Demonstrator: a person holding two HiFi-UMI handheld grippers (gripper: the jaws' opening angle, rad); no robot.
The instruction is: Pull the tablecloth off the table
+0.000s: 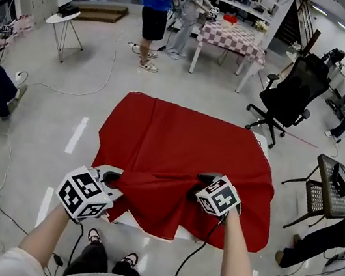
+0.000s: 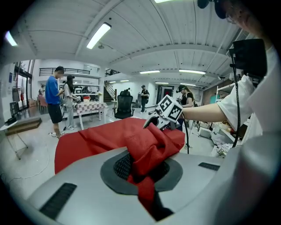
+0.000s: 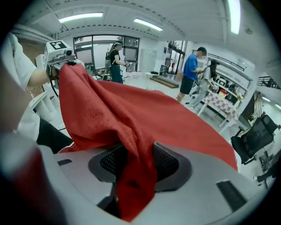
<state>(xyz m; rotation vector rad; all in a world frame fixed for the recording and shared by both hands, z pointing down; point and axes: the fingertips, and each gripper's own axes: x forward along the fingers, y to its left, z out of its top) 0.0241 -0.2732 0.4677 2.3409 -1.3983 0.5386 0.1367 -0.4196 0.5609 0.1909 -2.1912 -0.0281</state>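
The red fabric tablecloth (image 1: 184, 146) lies spread over a white table (image 1: 261, 142) and hangs over the table's sides. Most of it is flat, but its near edge is gathered up into a raised, creased ridge that runs between the two tongs.

The left gripper (image 1: 115, 182) is at the near left corner, clenched tight on a bunched fold of the cloth. In the left gripper view the red cloth (image 2: 101, 140) is squeezed between the dark ribbed pads (image 2: 124, 165) of that gripper (image 2: 142, 169), and a tail of it hangs down through them.

The right gripper (image 1: 199, 182) is at the near edge, further right. In its own view a thick fold of cloth (image 3: 167, 114) fills the gap between its pads (image 3: 166, 163), so that gripper (image 3: 136, 165) is grasping the cloth too. From there the cloth rises in a taut sheet to the left gripper (image 3: 66, 63).

A strip of white tabletop shows beneath the lifted near hem.

Further out, on the glossy grey floor, a black office chair (image 1: 292, 96) stands beyond the table's far right corner. A table with a red-and-white checked cover (image 1: 233, 38) stands further back, with two people (image 1: 156, 12) beside it. A small white round side table (image 1: 62, 19) stands at the far left.
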